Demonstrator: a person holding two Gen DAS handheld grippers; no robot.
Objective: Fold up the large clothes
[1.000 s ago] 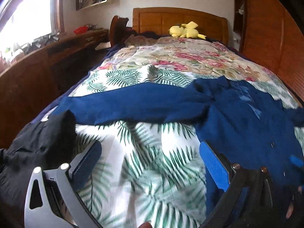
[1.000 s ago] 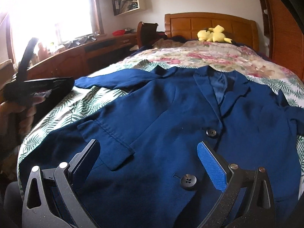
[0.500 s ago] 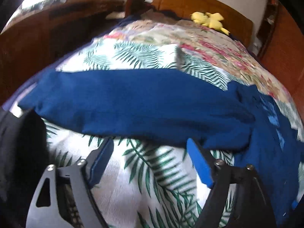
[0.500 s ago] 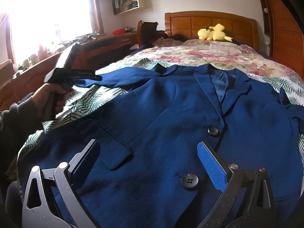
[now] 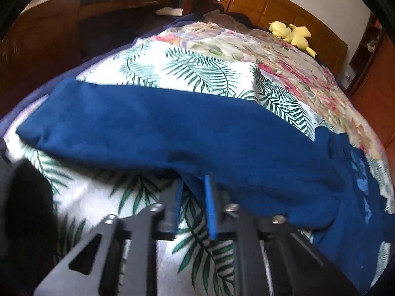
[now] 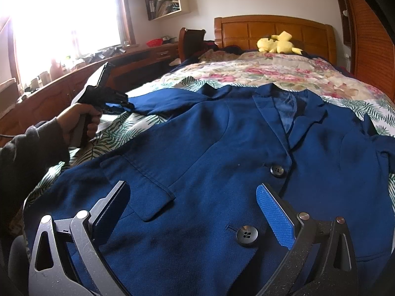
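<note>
The soft, limp navy woven blazer [image 6: 209, 153] lies flat on the palm-print bedspread [image 5: 197, 71]. Our left gripper [image 5: 193, 191] pinches its sleeve's [image 5: 158, 128] near edge; the right gripper [image 6: 195, 209] hangs spread above the hem.

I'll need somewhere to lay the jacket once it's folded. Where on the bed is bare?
Free: the floral quilt between the blue jacket's collar and the yellow plush toy at the headboard. A narrower palm-print strip lies below the sleeve, beside the left gripper. The near half is crowded: the jacket covers it, under the right gripper.
</note>
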